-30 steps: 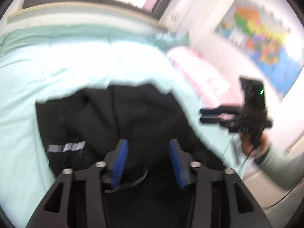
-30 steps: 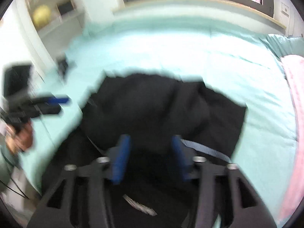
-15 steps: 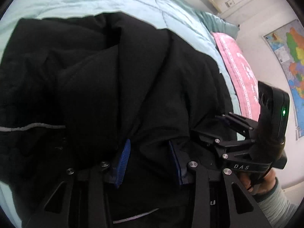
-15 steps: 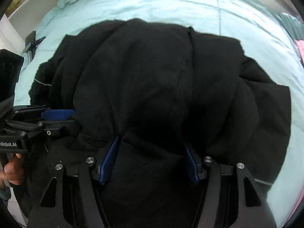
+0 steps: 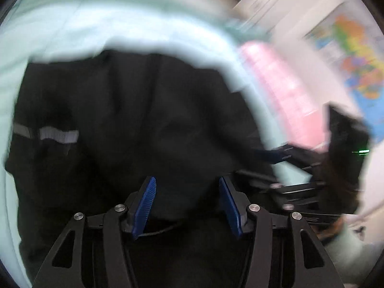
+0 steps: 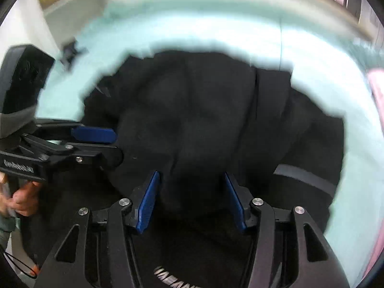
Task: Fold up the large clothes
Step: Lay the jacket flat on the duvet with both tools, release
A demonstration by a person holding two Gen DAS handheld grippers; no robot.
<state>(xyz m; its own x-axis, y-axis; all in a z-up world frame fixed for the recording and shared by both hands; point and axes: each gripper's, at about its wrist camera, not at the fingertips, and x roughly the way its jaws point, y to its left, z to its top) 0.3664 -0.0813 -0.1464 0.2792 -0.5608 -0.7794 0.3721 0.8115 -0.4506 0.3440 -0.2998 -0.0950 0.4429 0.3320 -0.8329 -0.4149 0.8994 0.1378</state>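
Note:
A large black jacket point(image 5: 148, 120) with a grey reflective stripe point(image 5: 57, 135) lies bunched on the turquoise bed cover point(image 5: 96, 24). My left gripper point(image 5: 186, 182) hangs over its near part. Its blue pads are apart and opening, with black cloth between them but no visible pinch. In the right wrist view the same jacket point(image 6: 204, 120) fills the middle. My right gripper point(image 6: 191, 175) straddles a bulge of cloth, its jaws closing, and the pads do not visibly press. The left gripper point(image 6: 115, 144) also shows at the jacket's left edge. Both views are motion-blurred.
A pink blanket point(image 5: 276, 79) lies along the bed's right side, with a coloured wall map point(image 5: 355, 48) beyond it. A shelf unit point(image 6: 72, 0) stands past the bed's left edge, and a small dark object point(image 6: 70, 52) rests on the cover. Bare bedding surrounds the jacket.
Both cameras dropped close over the jacket, and now show more bedding around it, blurred. The left pads stand wider than half a second ago. The right pads are slightly narrower.

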